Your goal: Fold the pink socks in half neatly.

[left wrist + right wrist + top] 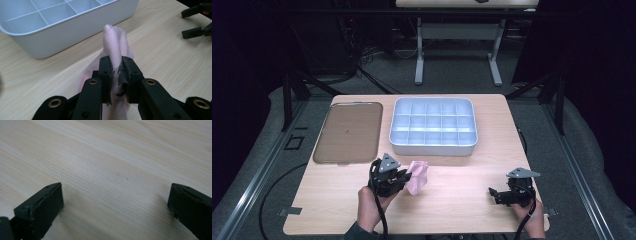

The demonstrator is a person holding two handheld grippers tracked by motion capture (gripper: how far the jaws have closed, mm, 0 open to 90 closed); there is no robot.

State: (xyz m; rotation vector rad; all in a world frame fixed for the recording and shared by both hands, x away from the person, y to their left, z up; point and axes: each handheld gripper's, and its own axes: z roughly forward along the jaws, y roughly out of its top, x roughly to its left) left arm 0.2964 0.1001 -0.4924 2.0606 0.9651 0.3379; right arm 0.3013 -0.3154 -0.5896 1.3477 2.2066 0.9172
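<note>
- Two grippers work over the table point(462, 190) in the high view: the left gripper point(408, 177) carries a pink cloth point(418, 176) just short of the white divided bin point(433, 126), with a brown tray point(347, 131) off to the left; the right gripper point(493, 194) rests apart.
- Left gripper view: its jaws are clamped on the cloth point(116, 47), with the bin point(75, 27) wall ahead. Judged step: carrying; next comes lifting over the rim into a compartment.
- Right gripper view: its jaws stand wide apart over bare wood, holding nothing.
</note>
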